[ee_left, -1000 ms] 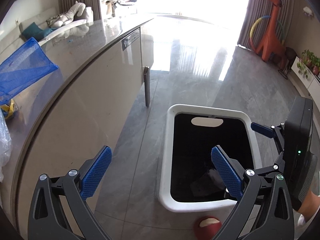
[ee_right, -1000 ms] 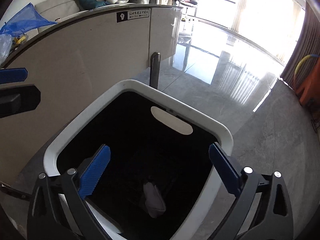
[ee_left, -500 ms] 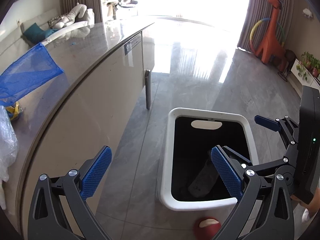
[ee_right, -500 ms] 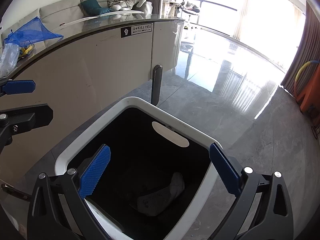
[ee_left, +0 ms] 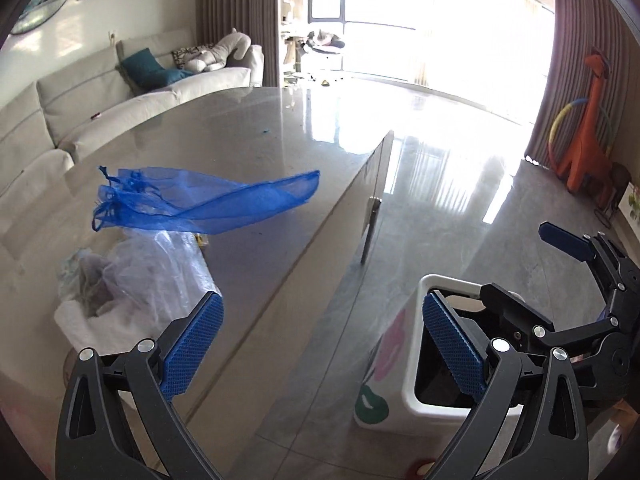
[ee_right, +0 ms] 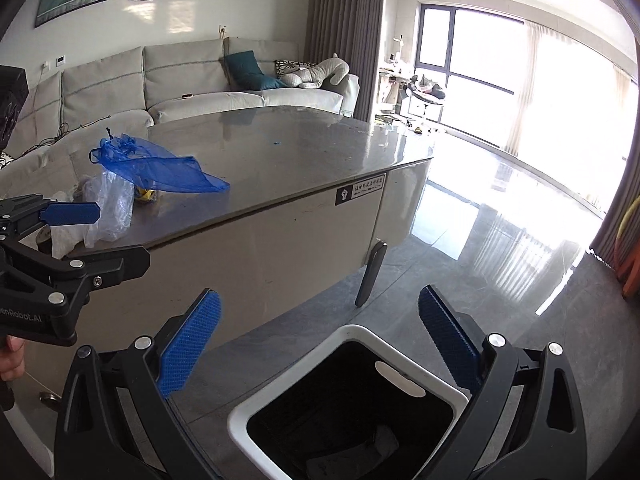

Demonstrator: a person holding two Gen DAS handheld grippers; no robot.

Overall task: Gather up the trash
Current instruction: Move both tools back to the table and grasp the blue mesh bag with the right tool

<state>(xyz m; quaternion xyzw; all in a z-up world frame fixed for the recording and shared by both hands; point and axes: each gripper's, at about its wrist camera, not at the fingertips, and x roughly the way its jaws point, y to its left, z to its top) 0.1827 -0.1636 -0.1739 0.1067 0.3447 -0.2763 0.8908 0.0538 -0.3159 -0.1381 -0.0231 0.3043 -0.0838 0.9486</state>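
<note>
A blue mesh bag point(ee_left: 208, 200) lies on the grey table point(ee_left: 248, 136), partly over a crumpled clear plastic bag point(ee_left: 140, 276) and white paper. Both also show in the right wrist view: the mesh bag point(ee_right: 160, 168), the plastic bag point(ee_right: 108, 208). A white trash bin point(ee_right: 348, 412) with a black inside stands on the floor by the table; grey trash lies in it point(ee_right: 360, 452). My left gripper point(ee_left: 320, 344) is open and empty at the table's edge. My right gripper point(ee_right: 320, 336) is open and empty above the bin.
A small yellow item point(ee_right: 145, 196) lies under the mesh bag. The table's dark leg point(ee_right: 370, 272) stands beside the bin. A grey sofa point(ee_right: 180, 80) runs behind the table. An orange giraffe toy point(ee_left: 588, 132) stands at the far right. The floor is glossy grey tile.
Both grippers have risen and tilted up from the bin toward the table. The left now faces the mesh bag and plastic bag. Both stay open and empty.
</note>
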